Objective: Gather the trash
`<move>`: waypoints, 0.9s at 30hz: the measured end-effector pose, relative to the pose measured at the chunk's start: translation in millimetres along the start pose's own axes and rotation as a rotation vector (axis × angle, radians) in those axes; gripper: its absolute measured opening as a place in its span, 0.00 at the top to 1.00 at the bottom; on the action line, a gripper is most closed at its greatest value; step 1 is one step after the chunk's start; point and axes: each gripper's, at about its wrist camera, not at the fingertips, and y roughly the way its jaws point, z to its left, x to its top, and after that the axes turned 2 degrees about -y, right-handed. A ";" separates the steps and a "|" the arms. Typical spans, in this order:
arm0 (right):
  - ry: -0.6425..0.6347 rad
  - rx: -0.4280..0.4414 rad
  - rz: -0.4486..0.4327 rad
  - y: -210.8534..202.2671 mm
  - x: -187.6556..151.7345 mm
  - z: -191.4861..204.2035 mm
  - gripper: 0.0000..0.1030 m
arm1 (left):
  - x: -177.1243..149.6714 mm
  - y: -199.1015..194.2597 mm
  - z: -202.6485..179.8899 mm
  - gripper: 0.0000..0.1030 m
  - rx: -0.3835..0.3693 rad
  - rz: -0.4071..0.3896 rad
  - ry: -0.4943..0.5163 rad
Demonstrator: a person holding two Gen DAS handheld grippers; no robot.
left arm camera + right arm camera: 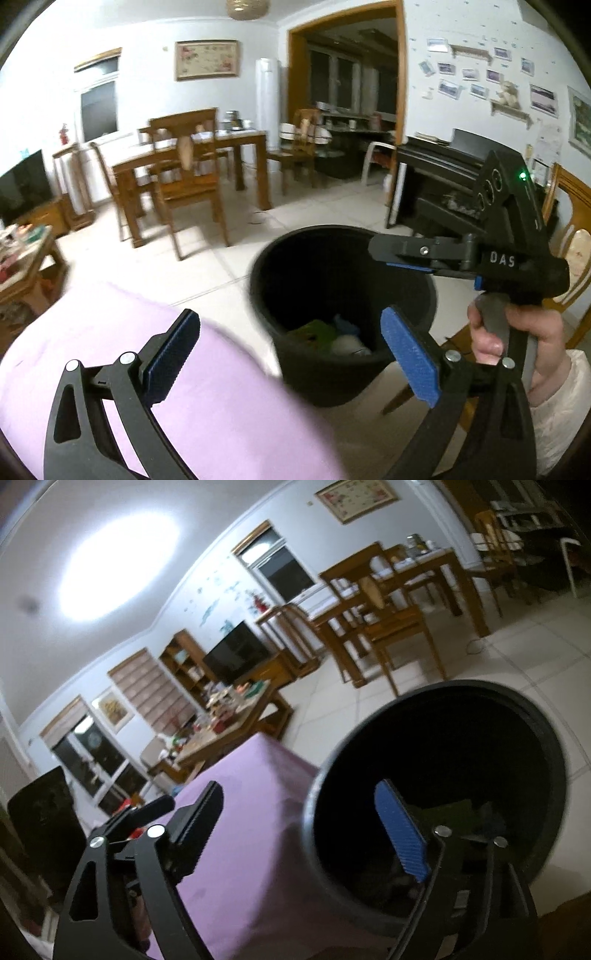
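Hovering over bin, both grippers empty

Left gripper (291, 354) fingers spread wide, nothing between. Right gripper (306, 834) likewise wide, empty. Black trash bin (266, 295) beside purple-covered bench (221, 406); green, blue, white trash (332, 336) lies at its bottom.

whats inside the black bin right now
At the bottom of the black bin lie a green piece, something blue and a white wad. The bin's near wall and dark inside hide whatever else is there.
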 end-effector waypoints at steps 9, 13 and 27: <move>-0.133 0.090 0.112 66.3 -15.3 118.1 0.07 | -48.9 -77.8 86.5 0.05 0.210 -0.034 -0.152; -0.202 0.112 0.166 104.1 -29.8 180.0 0.06 | -71.9 -105.3 122.5 0.05 0.299 -0.049 -0.225; -0.340 0.003 0.168 204.6 -84.2 295.8 0.05 | -127.9 -160.5 205.5 0.05 0.483 -0.095 -0.402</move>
